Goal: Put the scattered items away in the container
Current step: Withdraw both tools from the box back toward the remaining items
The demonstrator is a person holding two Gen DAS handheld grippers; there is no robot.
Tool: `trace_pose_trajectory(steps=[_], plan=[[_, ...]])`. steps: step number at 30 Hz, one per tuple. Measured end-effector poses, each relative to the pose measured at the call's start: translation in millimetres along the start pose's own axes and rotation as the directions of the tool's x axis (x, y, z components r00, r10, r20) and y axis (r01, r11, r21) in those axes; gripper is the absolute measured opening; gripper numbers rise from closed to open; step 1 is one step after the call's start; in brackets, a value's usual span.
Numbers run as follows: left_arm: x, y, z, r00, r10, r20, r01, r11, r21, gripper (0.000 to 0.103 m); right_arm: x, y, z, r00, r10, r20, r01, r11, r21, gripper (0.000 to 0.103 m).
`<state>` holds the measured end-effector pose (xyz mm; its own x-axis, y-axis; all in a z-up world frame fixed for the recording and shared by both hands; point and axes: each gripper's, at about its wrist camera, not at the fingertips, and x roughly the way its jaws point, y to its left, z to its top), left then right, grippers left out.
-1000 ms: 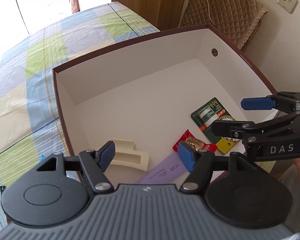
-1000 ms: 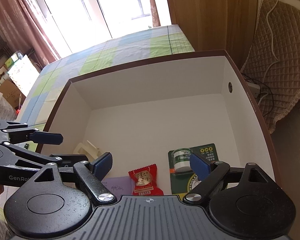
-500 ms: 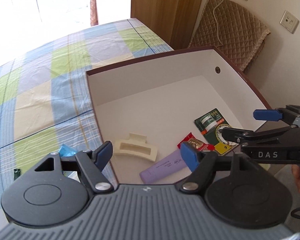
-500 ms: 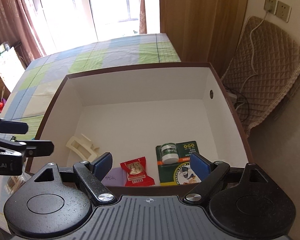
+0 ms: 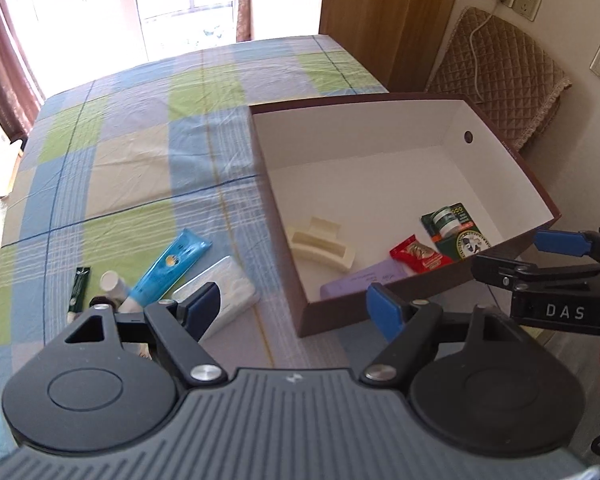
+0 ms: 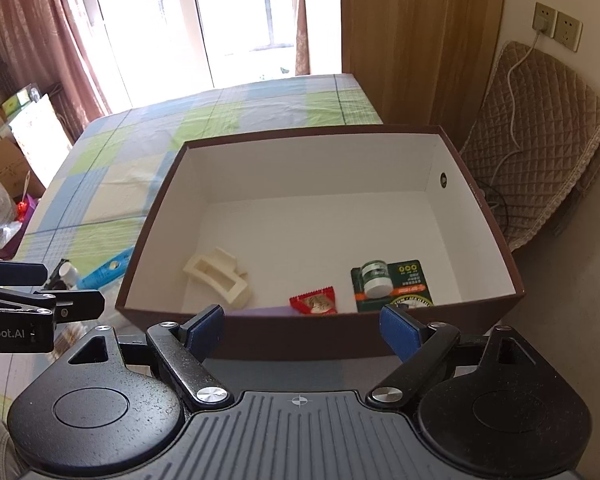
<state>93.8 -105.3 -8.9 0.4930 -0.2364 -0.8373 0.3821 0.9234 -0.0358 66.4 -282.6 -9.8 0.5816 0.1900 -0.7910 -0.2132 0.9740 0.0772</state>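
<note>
The side of the right gripper (image 5: 556, 256) reads "DAS" in white letters in the left wrist view; the side of the left gripper (image 6: 40, 284) shows "Robot.AI" in the right wrist view. The print on the green card (image 6: 396, 286), the red sachet (image 6: 314, 300) and the purple pack (image 5: 364, 282) is too small to read.

The left gripper (image 5: 296, 308) hangs released and empty, its blue pads wide apart, near the brown box (image 5: 380, 98) at its near left corner, above the checked cloth (image 5: 132, 168). The right gripper (image 6: 300, 324) is likewise spread and holds nothing, poised just before the box's near wall.

Inside the box lie a cream hair claw (image 5: 320, 242), the red sachet, the purple pack and the green card with a small jar (image 6: 376, 278) on it. Left of the box, on the cloth, lie a blue tube (image 5: 172, 264), a white tissue pack (image 5: 224, 296), a dark green sachet (image 5: 78, 288) and a small white-capped bottle (image 5: 112, 282).
</note>
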Motion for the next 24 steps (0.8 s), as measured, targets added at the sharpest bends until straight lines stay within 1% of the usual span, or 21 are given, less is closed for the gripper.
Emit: trace_pose_trajectory(steps=[5, 8, 13, 18, 24], plan=[[-16.0, 1.6, -12.8, 0.999, 0.037, 0.024, -0.037, 0.999, 0.001, 0.084, -6.9, 11.3, -11.4, 1.000, 0.006, -0.003, -0.006, 1.000, -0.020, 0.090], [-24.6, 4.8, -19.8, 0.998, 0.043, 0.036, -0.042, 0.999, -0.011, 0.085, -10.1, 18.3, -18.6, 1.000, 0.009, -0.002, -0.009, 0.999, -0.042, 0.090], [-32.8, 7.4, -30.7, 0.998, 0.053, 0.039, -0.053, 0.998, -0.016, 0.086, -13.5, 28.0, -28.9, 1.000, 0.013, -0.003, -0.013, 0.997, -0.072, 0.090], [-38.6, 11.0, -40.4, 0.996, 0.081, 0.043, -0.080, 0.997, -0.018, 0.090, -14.1, 33.8, -36.2, 0.999, 0.037, -0.009, -0.037, 0.997, -0.070, 0.090], [-38.9, 28.1, -60.6, 0.995, 0.098, 0.030, -0.097, 0.994, -0.055, 0.094, -6.9, 45.8, -45.3, 0.997, 0.072, -0.028, -0.074, 0.993, -0.093, 0.090]])
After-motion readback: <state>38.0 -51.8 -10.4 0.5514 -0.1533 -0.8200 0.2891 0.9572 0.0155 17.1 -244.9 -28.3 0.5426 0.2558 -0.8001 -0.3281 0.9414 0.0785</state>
